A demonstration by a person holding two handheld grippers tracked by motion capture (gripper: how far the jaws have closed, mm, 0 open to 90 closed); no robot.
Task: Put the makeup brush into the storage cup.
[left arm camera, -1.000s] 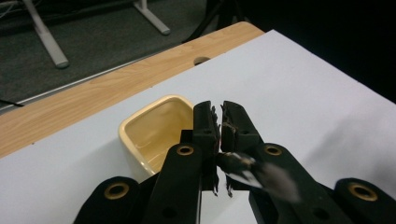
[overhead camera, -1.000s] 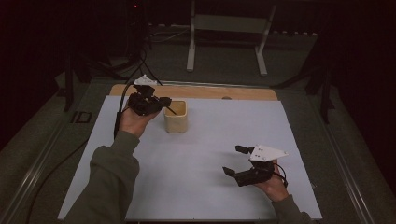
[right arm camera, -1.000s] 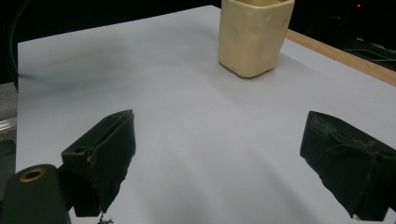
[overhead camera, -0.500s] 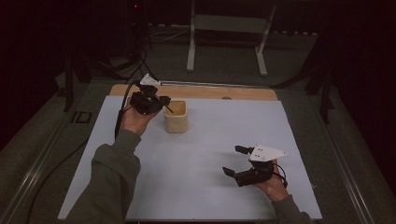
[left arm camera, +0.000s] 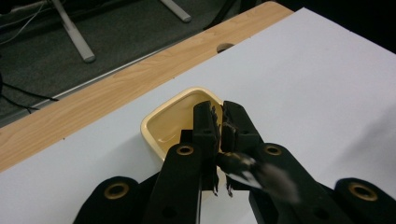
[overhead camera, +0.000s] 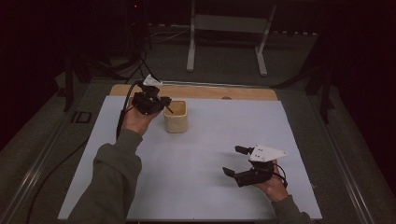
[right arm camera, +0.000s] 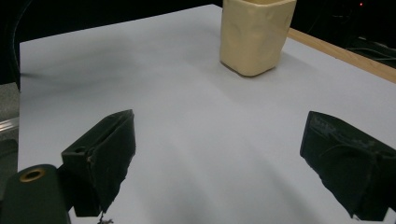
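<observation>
Cream cup (overhead camera: 176,116): upright, toward 11 o'clock on the white sheet (overhead camera: 224,130) that covers the tabletop (overhead camera: 205,92). Looks soft-walled and a little dented in the right gripper view. Appears bare inside, as far as the left gripper view shows.

Thin dark stick (left arm camera: 233,161): crosswise between the jaws of the left claw (left arm camera: 218,121), one end blurred and shiny. Too small and blurred to name more exactly.

Left claw: at the cup's 9 o'clock side, tips above the rim and over the opening. Pressed nearly together, pinching the stick. Not seen touching the cup itself.

Right claw (overhead camera: 234,160): well apart from the cup, toward 5 o'clock on the sheet, low over the surface. Spread wide, holding nothing, aimed roughly at the cup.

Risks, as a judgement only:
- Could drop the stick outside the cup if released off-centre, since the stick lies crosswise and may catch on the rim.
- Could tip or shove the cup if lowered against the 9 o'clock wall; looks light, and has nothing bracing it with the right claw so far off.
- Could lose the stick early, given a narrow hold near the jaw bases and not at the tips.
</observation>
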